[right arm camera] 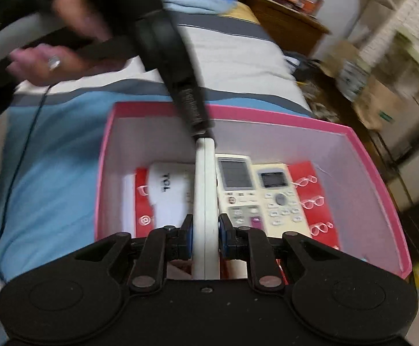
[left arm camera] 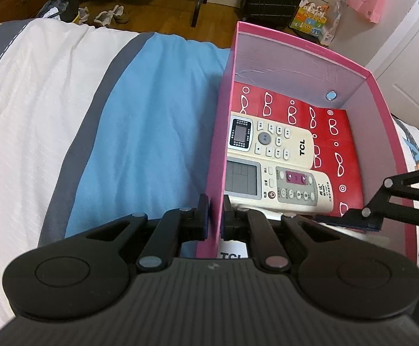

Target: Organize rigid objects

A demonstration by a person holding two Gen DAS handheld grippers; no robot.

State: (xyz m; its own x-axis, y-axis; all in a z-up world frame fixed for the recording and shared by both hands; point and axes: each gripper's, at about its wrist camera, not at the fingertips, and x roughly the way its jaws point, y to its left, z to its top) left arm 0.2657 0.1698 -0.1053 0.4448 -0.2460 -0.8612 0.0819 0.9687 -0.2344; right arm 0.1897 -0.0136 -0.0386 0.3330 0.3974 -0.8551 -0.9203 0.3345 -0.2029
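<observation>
Both views are evenly lit by soft indoor light, with faint shadows only. The left wrist view is sharp, though fisheye bending curves its edges and darkens the bottom corners. The right wrist view is smeared by motion blur, worst at the upper left and right edge; its centre stays readable.

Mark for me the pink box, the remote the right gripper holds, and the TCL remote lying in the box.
pink box [left arm camera: 218, 155], left wrist view, on its near side wall.
held remote [right arm camera: 206, 190], right wrist view, on its upturned edge.
TCL remote [left arm camera: 296, 144], left wrist view, beside its logo.
</observation>
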